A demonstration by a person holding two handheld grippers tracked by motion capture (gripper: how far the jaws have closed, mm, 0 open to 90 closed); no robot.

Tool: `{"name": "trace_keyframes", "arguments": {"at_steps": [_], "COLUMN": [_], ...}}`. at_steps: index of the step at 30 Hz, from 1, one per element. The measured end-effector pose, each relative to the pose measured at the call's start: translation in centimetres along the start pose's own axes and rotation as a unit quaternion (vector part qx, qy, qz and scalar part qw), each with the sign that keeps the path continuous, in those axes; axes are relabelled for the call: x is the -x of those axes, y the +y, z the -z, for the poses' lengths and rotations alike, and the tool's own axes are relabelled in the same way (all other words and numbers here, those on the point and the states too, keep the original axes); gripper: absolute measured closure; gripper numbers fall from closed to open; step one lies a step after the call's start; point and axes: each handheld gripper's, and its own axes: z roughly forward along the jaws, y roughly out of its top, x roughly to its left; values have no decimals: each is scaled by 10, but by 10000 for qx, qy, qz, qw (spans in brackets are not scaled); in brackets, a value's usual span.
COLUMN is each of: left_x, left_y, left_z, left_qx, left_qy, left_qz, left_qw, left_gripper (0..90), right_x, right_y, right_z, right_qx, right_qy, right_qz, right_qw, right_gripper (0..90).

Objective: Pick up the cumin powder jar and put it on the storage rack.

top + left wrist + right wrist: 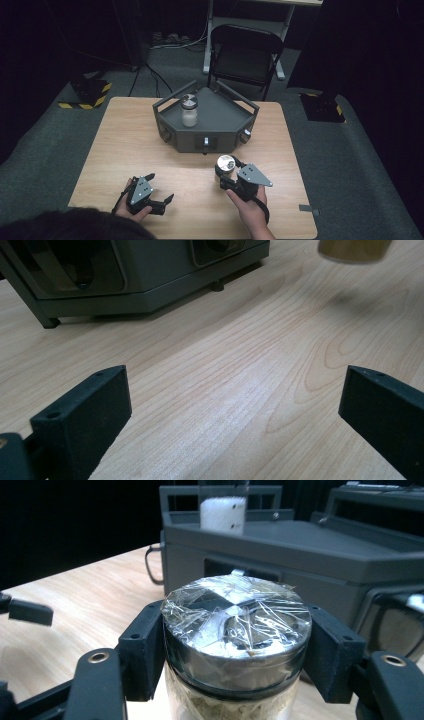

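The right gripper (235, 650) is clamping the jar (235, 645) just under its taped lid, holding it off the table (125, 145) near the grey tray (225, 117); likely heading beside the white-filled jar (189, 111) there. The left gripper (152, 192) is idling with jaws apart over bare wood.

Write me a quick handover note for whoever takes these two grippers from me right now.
Right gripper: shut on the foil-lidded jar, jaws clamping just below its lid, near the front of the grey stand.
Left gripper: open, empty, low over the table.
Second jar, white contents: stands upright on the stand's deck.
Done: one jar on the stand, the other gripped.
Left, probably: set the held jar on the stand beside the white one, then release.
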Motion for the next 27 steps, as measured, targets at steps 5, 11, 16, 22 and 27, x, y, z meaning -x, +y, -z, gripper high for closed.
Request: {"name": "trace_keyframes", "arguments": {"at_steps": [5, 11, 16, 22, 27], "left_x": [-2, -1, 0, 0, -3], "left_y": [-1, -1, 0, -1, 0], "left_z": [1, 1, 1, 1, 1], "left_qx": [34, 9, -12, -6, -17], "left_qy": [-25, -15, -13, -14, -67], "left_qz": [63, 63, -10, 13, 114], "left_qw": [10000, 10000, 10000, 10000, 9999], "left_gripper": [8, 8, 8, 8, 8], "right_x": [1, 4, 6, 8, 8], "right_y": [16, 35, 53, 72, 84], "right_z": [2, 1, -4, -13, -22], "right_qx": [43, 49, 27, 14, -28], "right_qy": [-128, -240, -358, -511, -607], "right_qz": [6, -49, -73, -80, -47], "right_qw": [9999, 9997, 9993, 9987, 9981], "right_gripper": [343, 344, 344, 344, 344]}}
